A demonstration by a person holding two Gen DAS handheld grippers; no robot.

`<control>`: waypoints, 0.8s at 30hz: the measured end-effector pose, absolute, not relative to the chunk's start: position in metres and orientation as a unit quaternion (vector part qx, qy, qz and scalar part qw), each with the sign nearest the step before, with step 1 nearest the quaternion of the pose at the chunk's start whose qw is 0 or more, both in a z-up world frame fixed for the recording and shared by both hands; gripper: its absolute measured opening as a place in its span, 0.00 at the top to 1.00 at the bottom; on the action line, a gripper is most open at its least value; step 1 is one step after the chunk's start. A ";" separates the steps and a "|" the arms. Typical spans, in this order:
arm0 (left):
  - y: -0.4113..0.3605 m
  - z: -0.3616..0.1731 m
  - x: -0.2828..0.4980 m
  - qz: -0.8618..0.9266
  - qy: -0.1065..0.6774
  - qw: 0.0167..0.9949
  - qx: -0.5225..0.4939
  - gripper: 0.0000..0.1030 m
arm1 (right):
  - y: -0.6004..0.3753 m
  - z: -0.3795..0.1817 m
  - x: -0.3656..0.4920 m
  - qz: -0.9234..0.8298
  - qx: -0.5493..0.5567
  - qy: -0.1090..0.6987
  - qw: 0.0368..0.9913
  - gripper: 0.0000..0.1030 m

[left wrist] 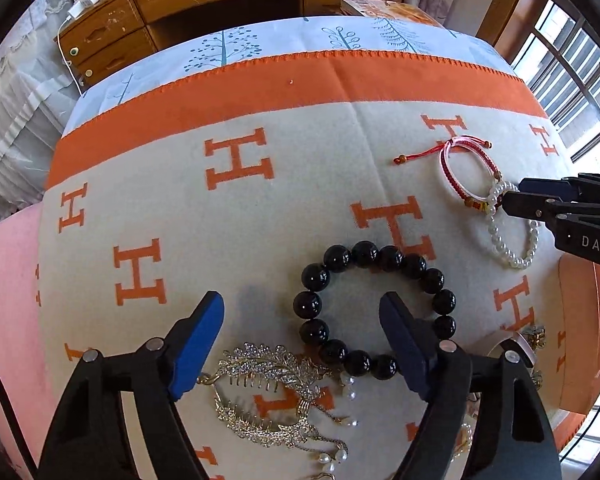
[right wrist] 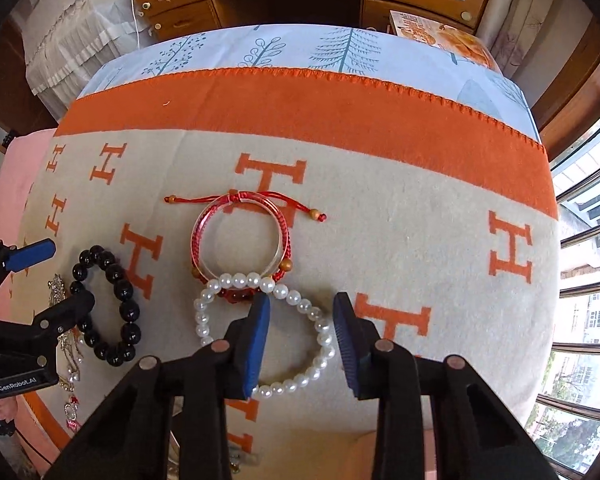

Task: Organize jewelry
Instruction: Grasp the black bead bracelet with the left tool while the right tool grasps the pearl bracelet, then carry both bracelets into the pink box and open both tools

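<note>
Left claw (left wrist: 302, 308) apart over black bead bracelet (left wrist: 374, 308); right claw (right wrist: 302, 312) apart (straddling pearl bracelet (right wrist: 320, 336)).

Readable lettering

"DAS" stands on the right tongs (left wrist: 510, 196) body at three o'clock; "GenRobot.AI" on the left tongs (right wrist: 66, 276) body at eight o'clock; orange "H" letters cover the blanket (right wrist: 400, 240).

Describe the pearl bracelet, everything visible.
The pearl bracelet is a closed loop of round, glossy white beads, plastic or pearl by the look, lying flat on the blanket. Its far arc overlaps the near edge of the red bracelet. The right gripper straddles its right side, one finger inside the loop, one outside; the jaws look not yet closed on the beads. The black bracelet lies apart, to its left.
</note>
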State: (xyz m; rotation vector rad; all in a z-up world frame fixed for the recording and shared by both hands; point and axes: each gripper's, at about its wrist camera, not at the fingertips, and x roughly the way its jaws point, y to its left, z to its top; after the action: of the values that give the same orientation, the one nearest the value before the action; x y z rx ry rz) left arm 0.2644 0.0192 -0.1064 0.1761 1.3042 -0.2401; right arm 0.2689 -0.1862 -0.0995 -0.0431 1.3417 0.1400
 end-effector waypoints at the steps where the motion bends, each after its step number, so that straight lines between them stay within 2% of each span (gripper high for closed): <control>1: 0.023 -0.107 0.264 -0.112 0.608 0.782 0.081 0.32 | -0.184 -0.100 0.272 0.065 -0.021 0.620 0.782 0.68; 2: 0.024 -0.109 0.266 -0.111 0.613 0.778 0.081 0.39 | -0.184 -0.100 0.273 0.065 -0.024 0.619 0.783 0.68; 4: 0.025 -0.116 0.270 -0.111 0.625 0.769 0.079 0.47 | -0.181 -0.100 0.272 0.059 -0.037 0.613 0.787 0.77; 6: 0.024 -0.115 0.274 -0.113 0.622 0.771 0.075 0.56 | -0.180 -0.100 0.271 0.054 -0.051 0.608 0.790 0.92; 7: 0.023 -0.114 0.275 -0.113 0.620 0.773 0.075 0.68 | -0.180 -0.100 0.269 0.055 -0.051 0.607 0.791 0.92; 8: 0.022 -0.113 0.276 -0.112 0.619 0.774 0.075 0.87 | -0.181 -0.099 0.268 0.054 -0.048 0.606 0.792 0.92; 14: 0.010 -0.107 0.271 -0.104 0.612 0.781 0.071 0.88 | -0.194 -0.082 0.251 0.060 0.003 0.581 0.812 0.93; 24: -0.009 -0.030 0.222 -0.137 0.543 0.827 0.051 0.88 | -0.229 0.012 0.173 0.084 0.089 0.468 0.875 0.93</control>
State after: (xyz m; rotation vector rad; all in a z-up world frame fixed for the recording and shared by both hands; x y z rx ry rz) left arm 0.2224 -0.0085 -0.0298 0.1086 1.1543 -0.2909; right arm 0.1727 -0.2291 0.0125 0.1850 0.9759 0.1755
